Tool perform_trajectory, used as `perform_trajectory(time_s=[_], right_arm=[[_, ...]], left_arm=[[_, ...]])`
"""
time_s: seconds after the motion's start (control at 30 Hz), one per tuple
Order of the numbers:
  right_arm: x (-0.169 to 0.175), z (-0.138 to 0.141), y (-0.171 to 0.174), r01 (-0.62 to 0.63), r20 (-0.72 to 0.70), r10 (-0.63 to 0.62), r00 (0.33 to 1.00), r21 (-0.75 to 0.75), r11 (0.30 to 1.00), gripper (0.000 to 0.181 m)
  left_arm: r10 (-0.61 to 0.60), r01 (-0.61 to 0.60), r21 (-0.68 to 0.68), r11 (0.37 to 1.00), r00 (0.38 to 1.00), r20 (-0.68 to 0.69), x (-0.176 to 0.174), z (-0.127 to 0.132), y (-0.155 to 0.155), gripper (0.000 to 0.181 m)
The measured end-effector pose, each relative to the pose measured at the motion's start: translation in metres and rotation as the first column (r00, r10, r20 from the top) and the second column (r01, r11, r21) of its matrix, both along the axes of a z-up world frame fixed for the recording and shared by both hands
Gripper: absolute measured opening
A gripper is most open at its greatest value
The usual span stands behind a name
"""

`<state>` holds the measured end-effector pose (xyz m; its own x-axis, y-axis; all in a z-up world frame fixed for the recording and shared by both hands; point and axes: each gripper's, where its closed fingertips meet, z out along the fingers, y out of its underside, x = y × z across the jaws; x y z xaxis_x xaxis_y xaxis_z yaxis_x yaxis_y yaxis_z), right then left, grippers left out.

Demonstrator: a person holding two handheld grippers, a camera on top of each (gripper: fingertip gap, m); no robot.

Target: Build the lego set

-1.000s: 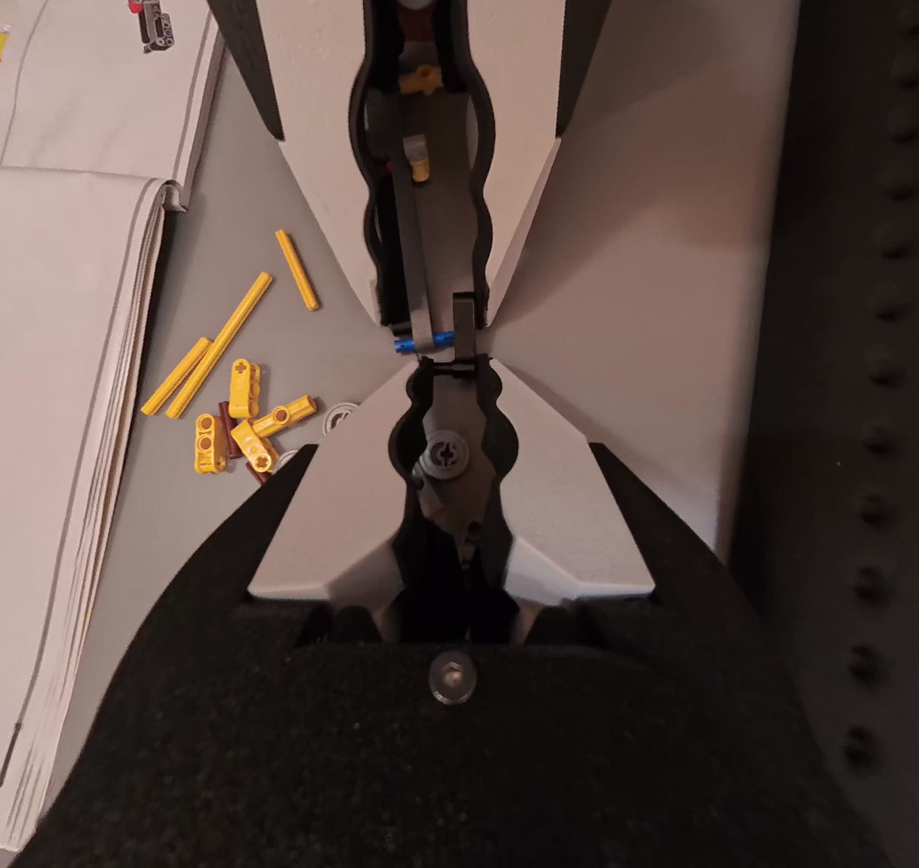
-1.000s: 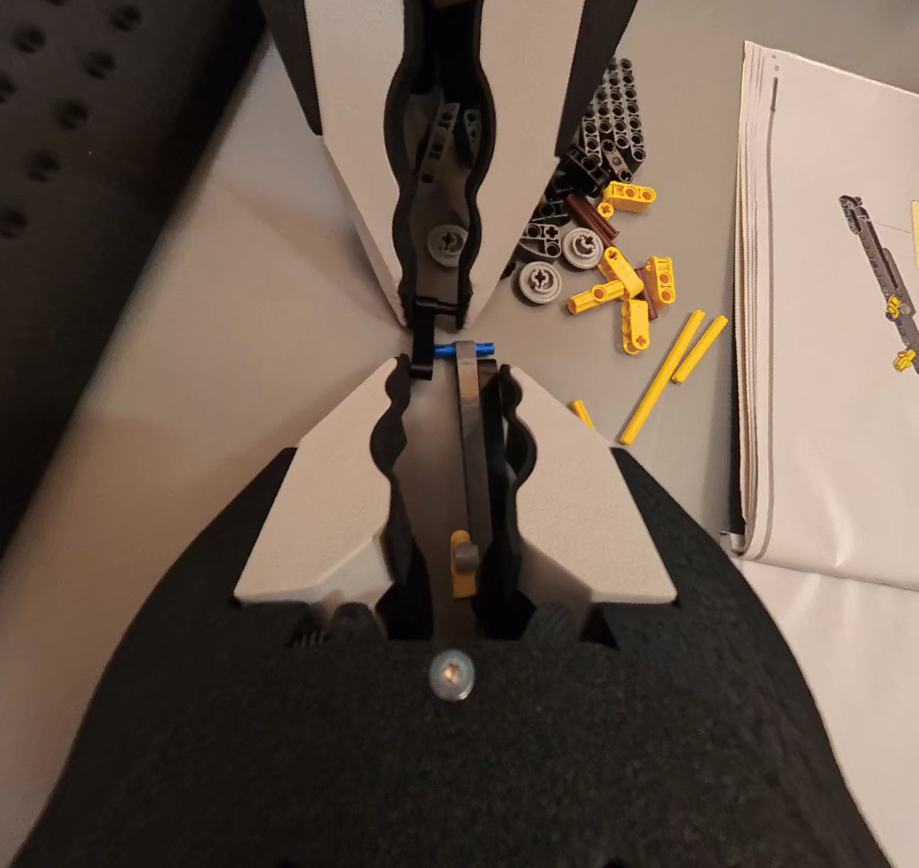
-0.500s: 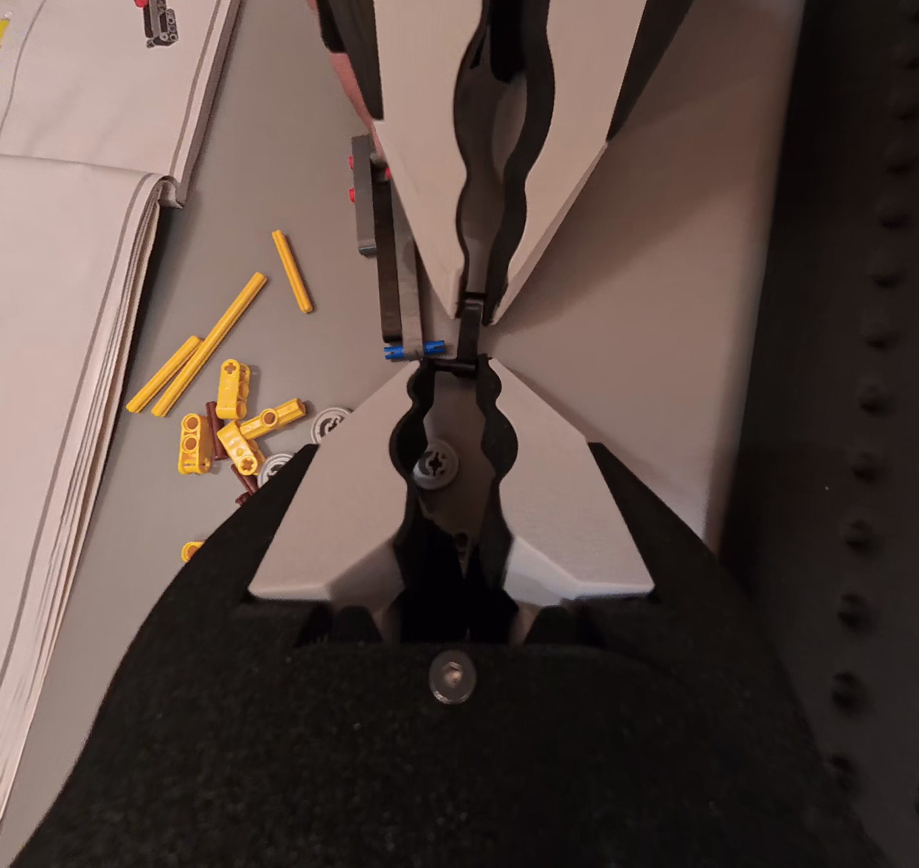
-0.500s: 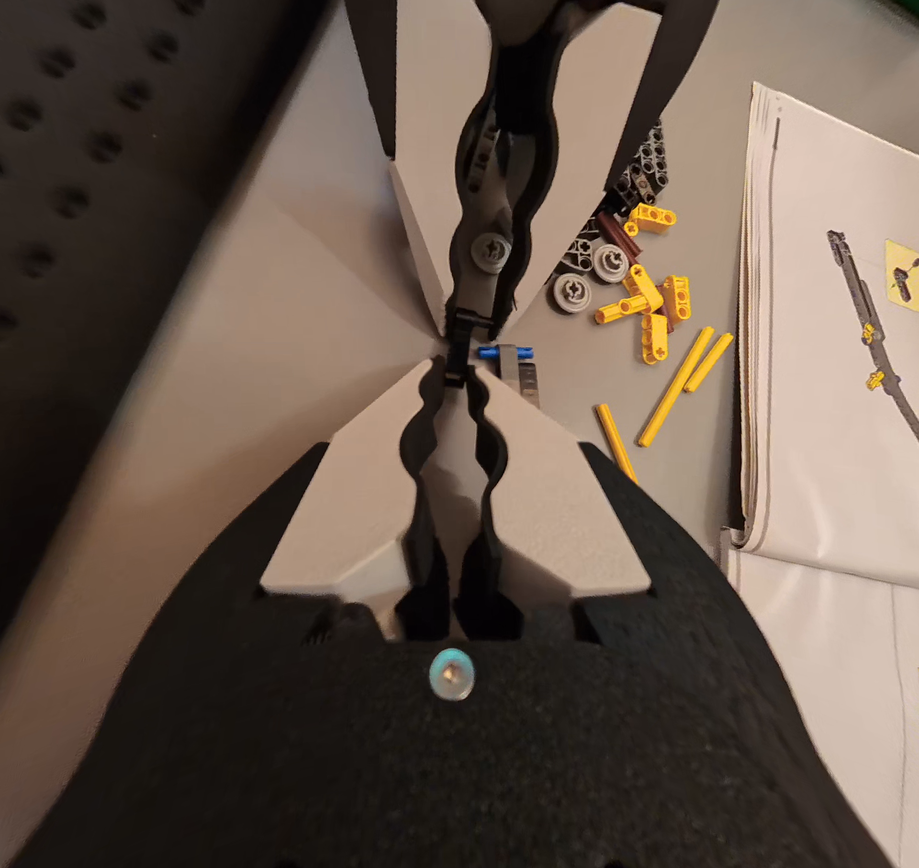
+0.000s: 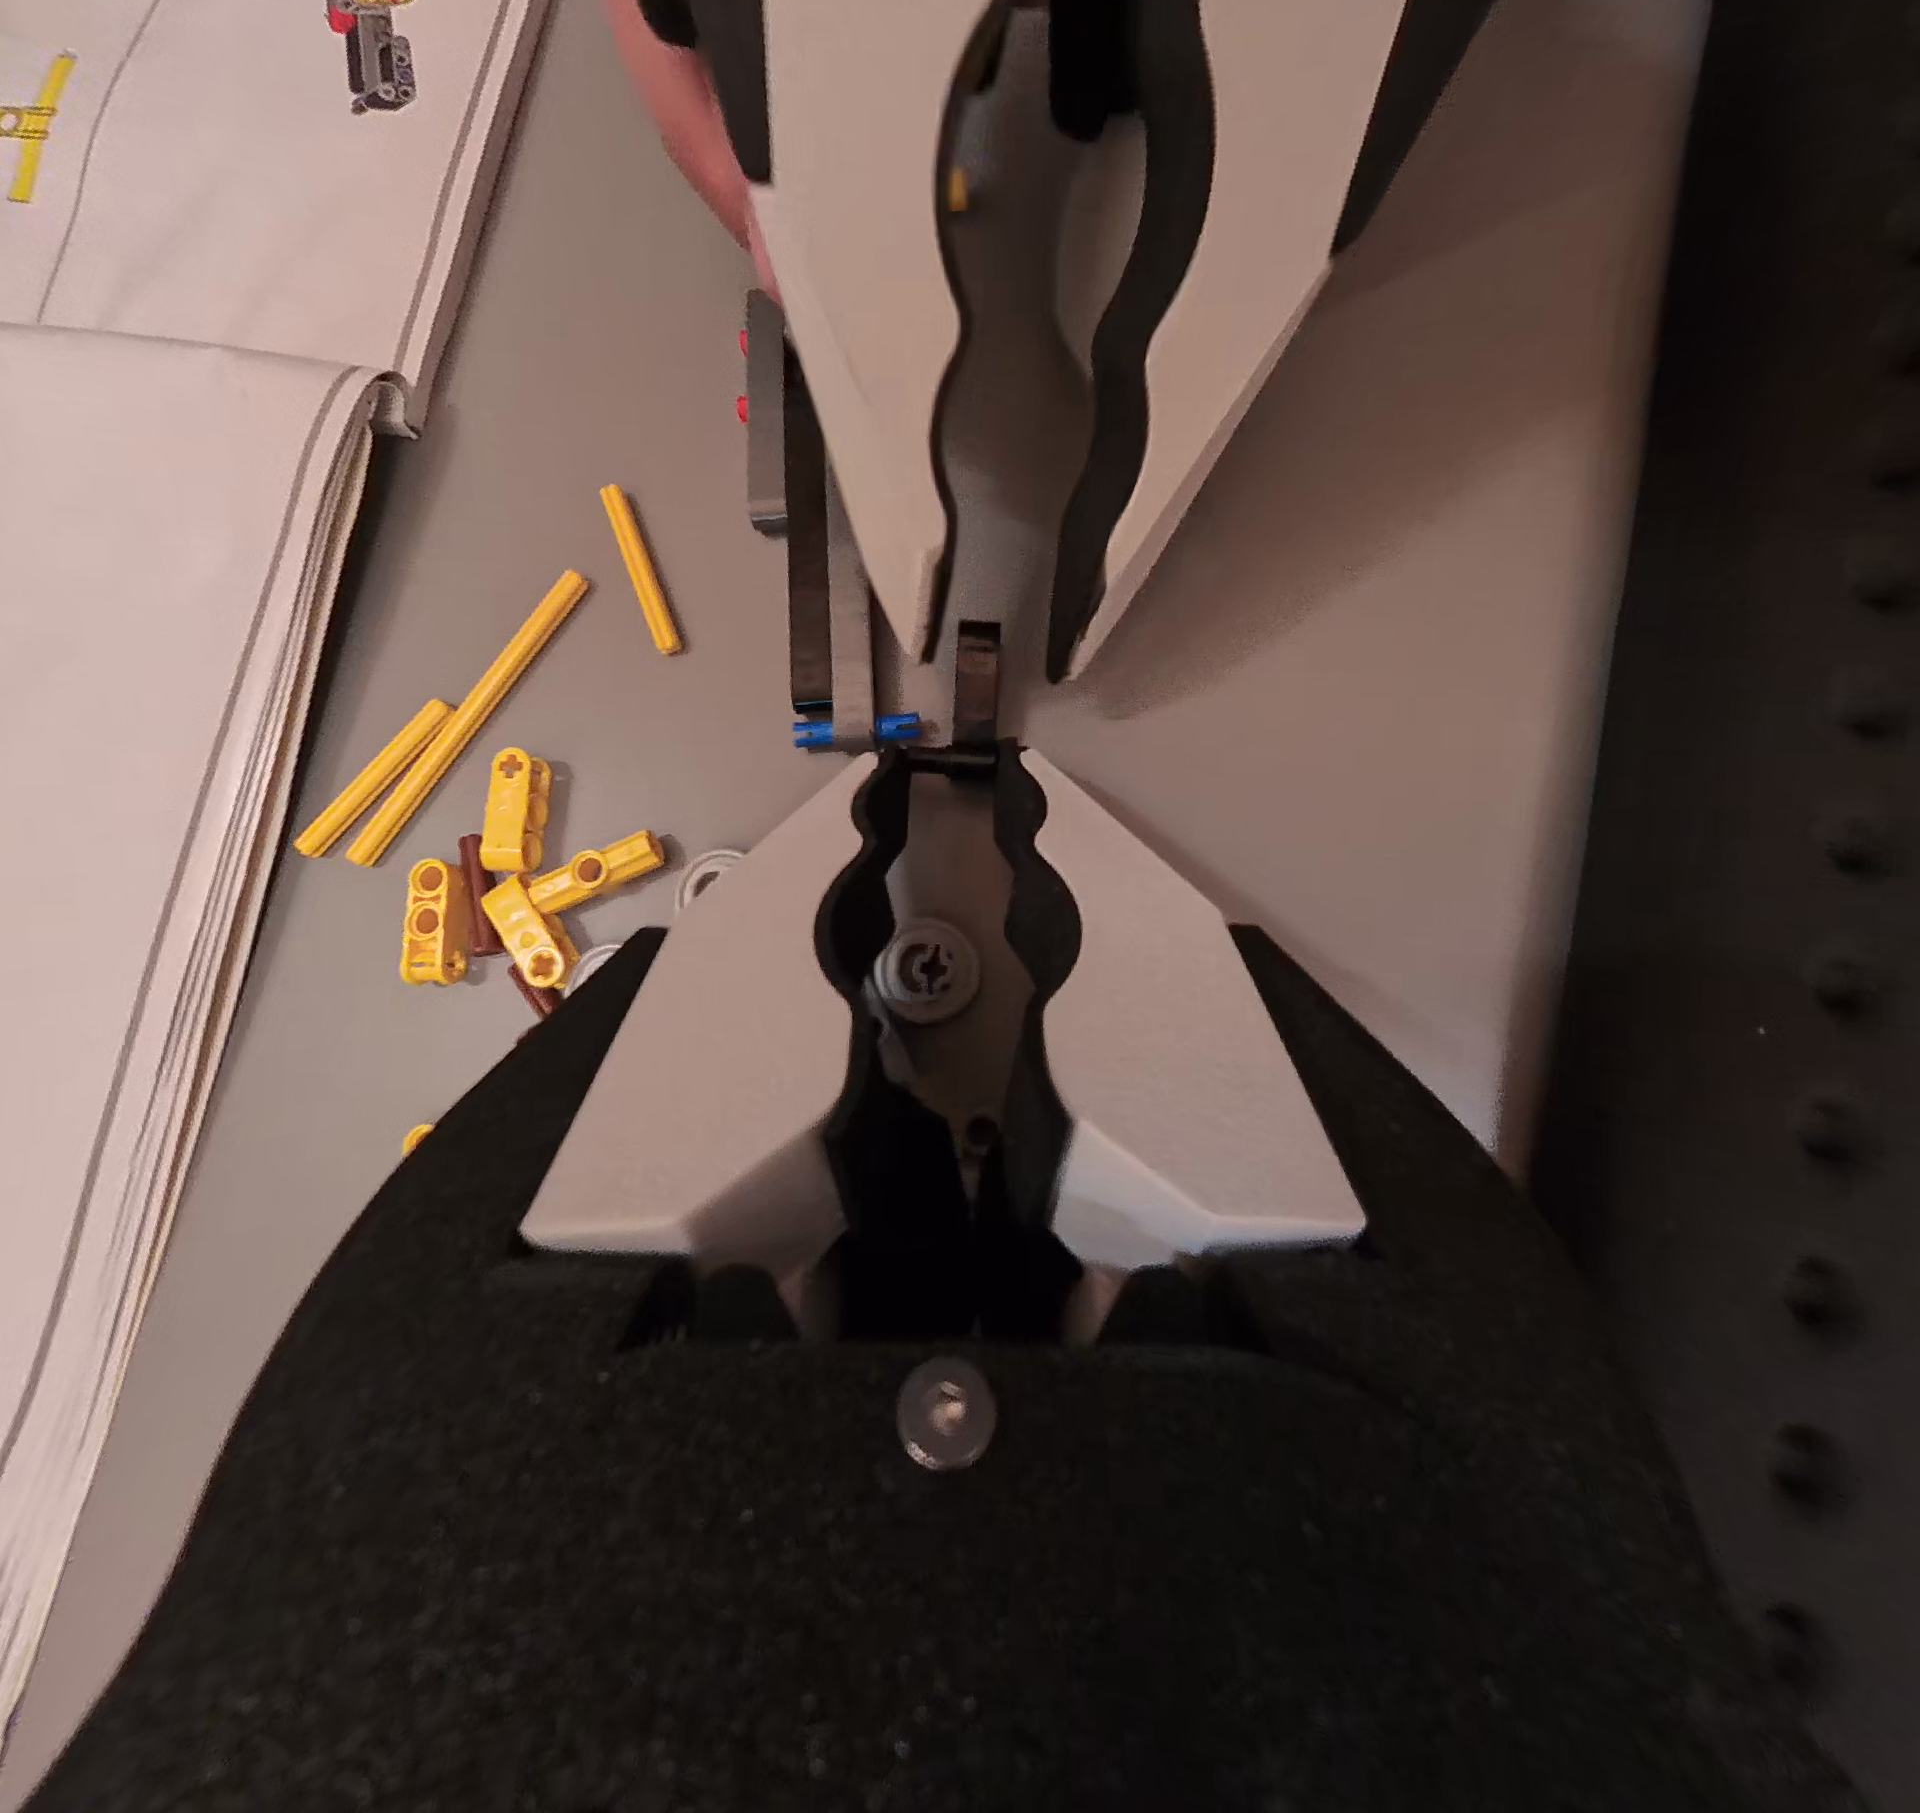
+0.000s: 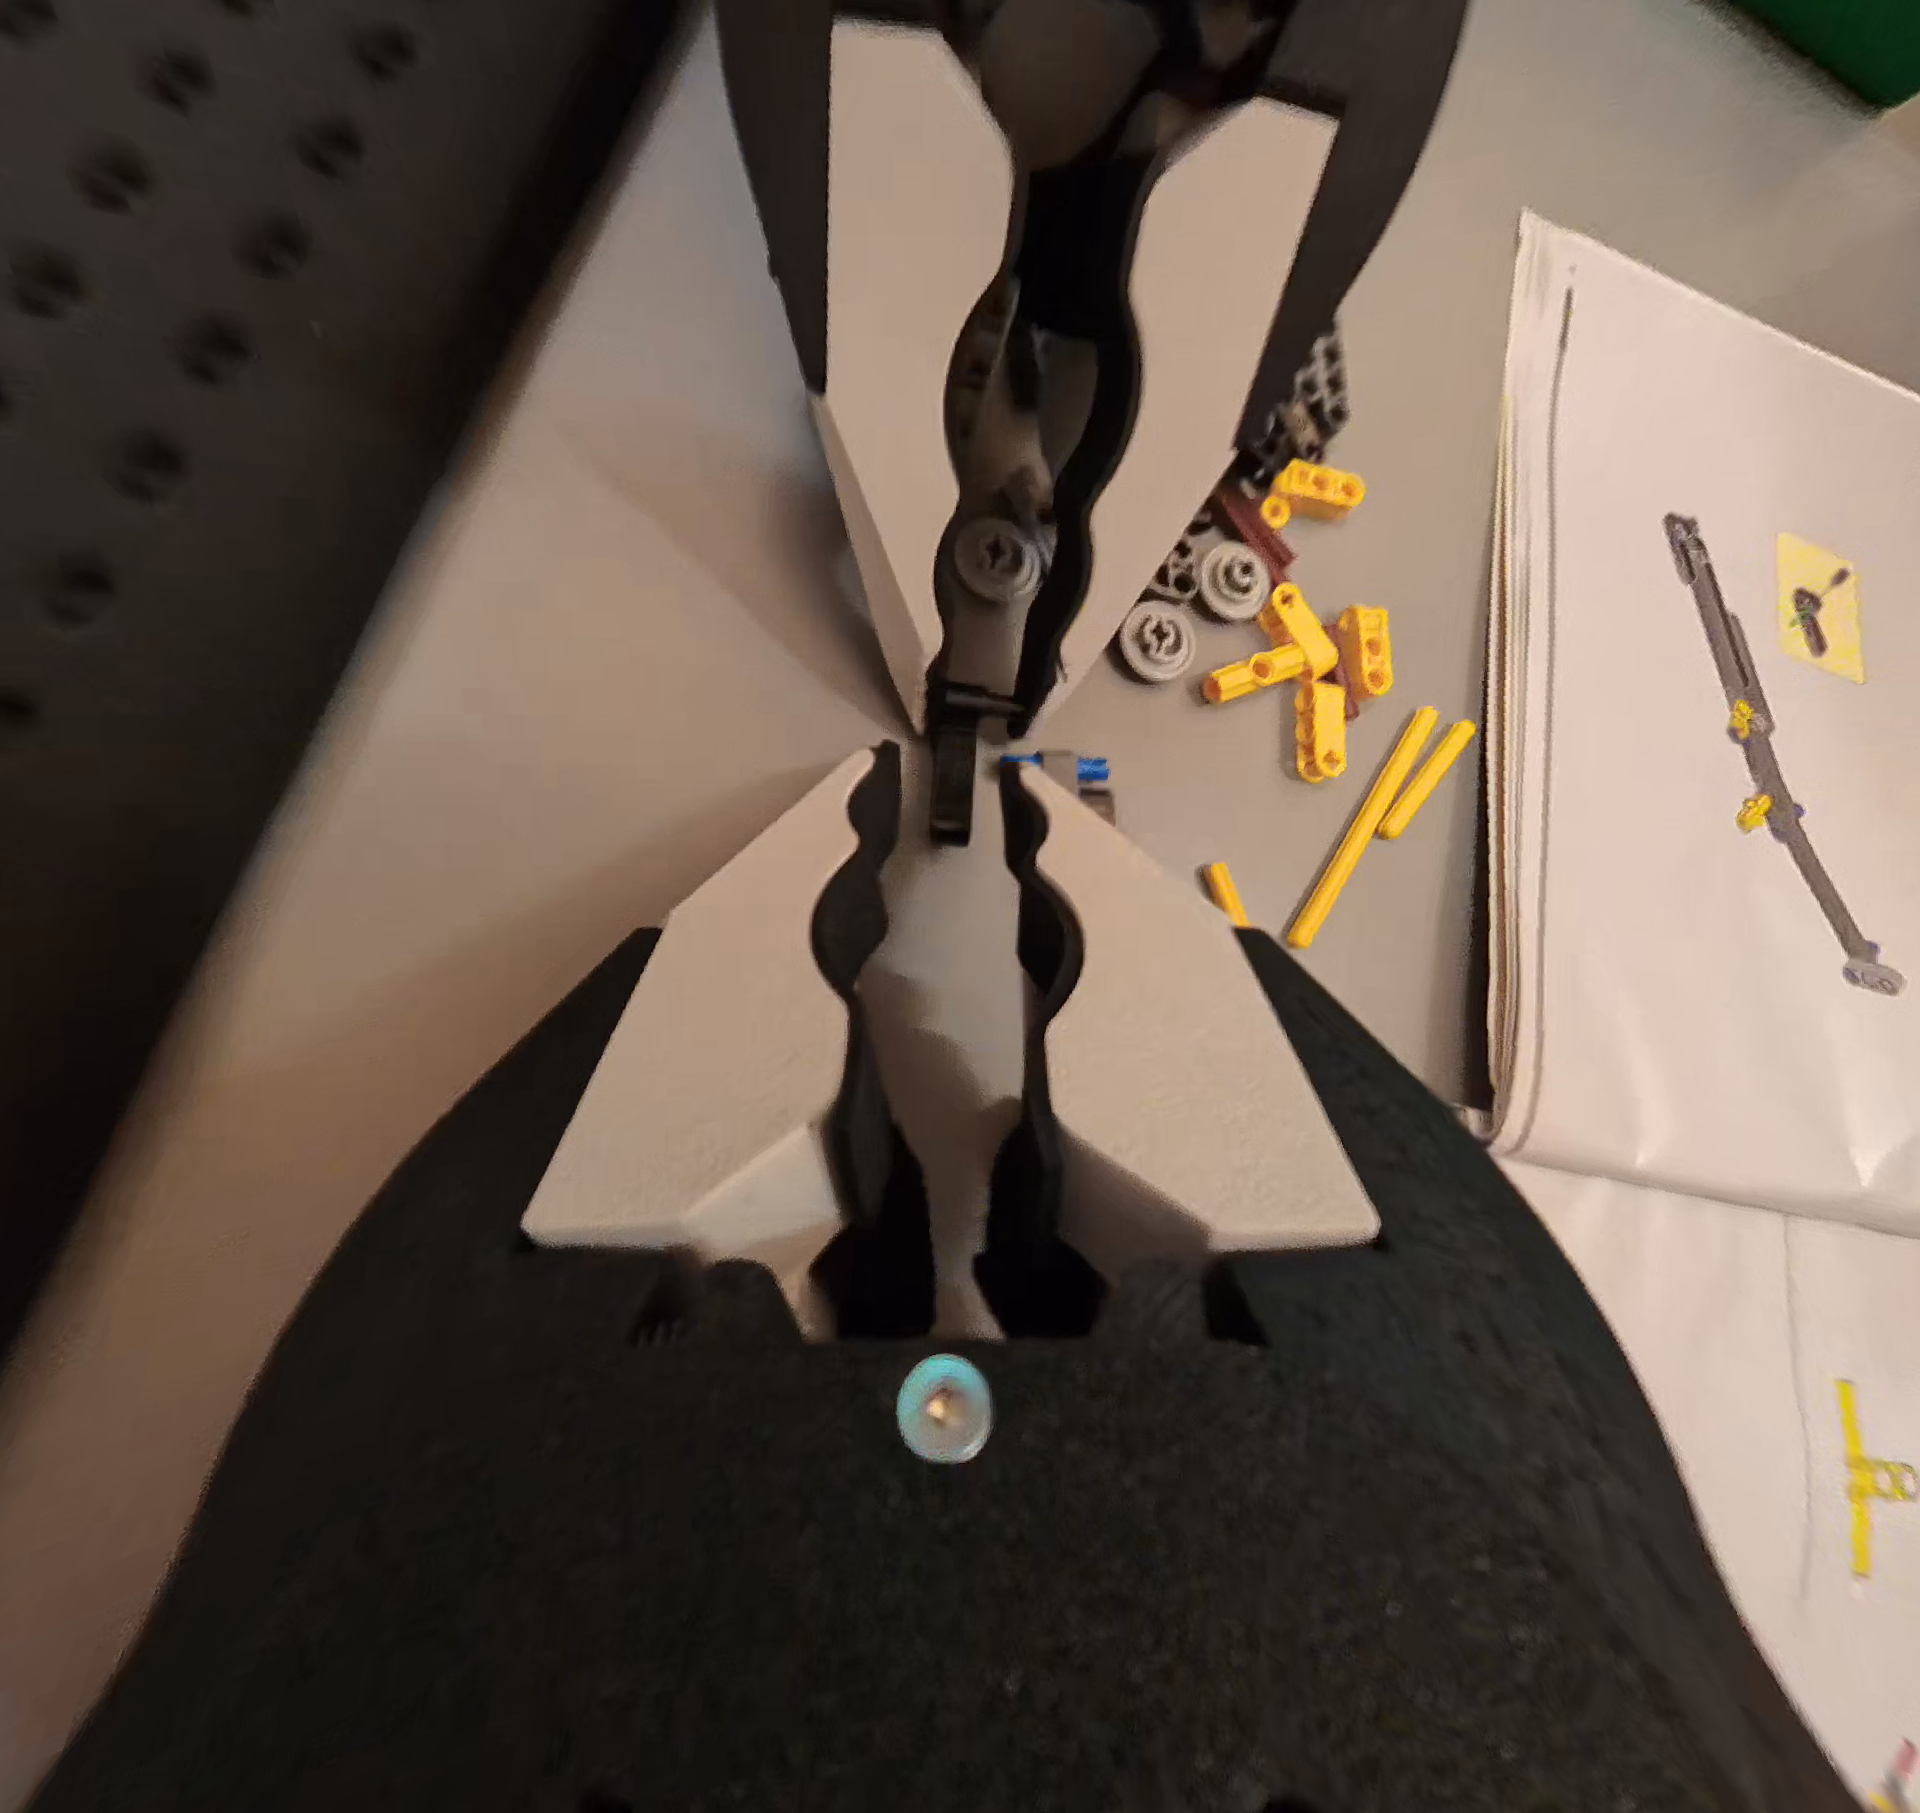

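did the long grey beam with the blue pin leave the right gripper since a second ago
Yes. The grey beam now sits outside the right gripper, nearer the loose yellow pieces; that gripper is open.

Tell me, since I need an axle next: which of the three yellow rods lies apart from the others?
The short yellow rod, alone nearest the dark beam; the other two lie touching, side by side.

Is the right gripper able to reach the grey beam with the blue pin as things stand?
Probably yes. The grey beam is just beside the open right gripper, nothing between them. But the black piece held by the left gripper sits between its fingers, so it should back off first.
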<state>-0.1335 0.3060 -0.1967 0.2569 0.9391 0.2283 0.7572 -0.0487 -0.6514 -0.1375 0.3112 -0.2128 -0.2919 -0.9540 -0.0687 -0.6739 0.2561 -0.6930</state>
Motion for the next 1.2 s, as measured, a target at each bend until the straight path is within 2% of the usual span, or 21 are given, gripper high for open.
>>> perform_trajectory(time_s=[0.1, 0.13, 0.17, 0.23, 0.27, 0.43, 0.73, 0.83, 0.97, 1.2], right_arm=[[-0.004, 0.008, 0.007, -0.001, -0.057, -0.003, 0.998, -0.080, 0.997, 0.037], [-0.003, 0.006, 0.009, -0.008, -0.042, 0.004, 0.999, -0.107, 0.994, 0.037], [-0.002, 0.003, 0.010, -0.021, -0.018, 0.019, 1.000, -0.122, 0.992, 0.031], [-0.002, -0.001, 0.009, -0.070, 0.019, 0.072, 0.997, -0.105, 0.992, 0.006], [-0.002, -0.002, 0.009, -0.084, 0.028, 0.086, 0.996, -0.081, 0.993, 0.002], [0.004, -0.010, 0.008, -0.079, 0.070, 0.081, 0.994, -0.029, 0.996, 0.000], [0.003, -0.010, 0.010, -0.077, 0.076, 0.077, 0.994, -0.001, 0.997, 0.000], [0.003, -0.006, 0.009, -0.065, 0.039, 0.066, 0.997, -0.034, 0.997, 0.009], [0.002, 0.007, 0.017, -0.042, -0.040, 0.040, 0.998, -0.041, 0.998, 0.044], [0.002, -0.015, 0.023, -0.057, 0.026, 0.061, 0.998, -0.152, 0.987, 0.046]], left_arm=[[0.000, 0.000, 0.012, 1.000, 1.000, -0.005, 0.000, 0.002, 0.003, 0.014], [0.002, -0.002, 0.011, 1.000, 1.000, -0.005, 0.000, 0.004, 0.005, 0.014], [0.002, -0.002, 0.000, 1.000, 1.000, -0.006, 0.000, 0.005, 0.005, 0.014], [0.000, 0.000, -0.021, 1.000, 1.000, -0.011, 0.001, 0.008, 0.005, 0.014], [-0.004, 0.004, -0.025, 1.000, 1.000, -0.021, 0.001, 0.007, 0.005, 0.014], [-0.001, 0.000, -0.015, 1.000, 0.997, -0.071, 0.003, 0.001, 0.005, 0.014], [0.046, -0.047, -0.024, 0.999, 0.998, -0.037, 0.002, -0.001, 0.006, 0.014], [0.044, -0.045, -0.031, 0.999, 0.998, -0.036, 0.002, -0.001, 0.005, 0.014], [0.039, -0.041, -0.034, 0.999, 0.999, -0.038, 0.002, -0.001, 0.005, 0.014], [0.044, -0.046, -0.032, 0.998, 0.998, -0.036, 0.003, -0.001, 0.005, 0.014]])
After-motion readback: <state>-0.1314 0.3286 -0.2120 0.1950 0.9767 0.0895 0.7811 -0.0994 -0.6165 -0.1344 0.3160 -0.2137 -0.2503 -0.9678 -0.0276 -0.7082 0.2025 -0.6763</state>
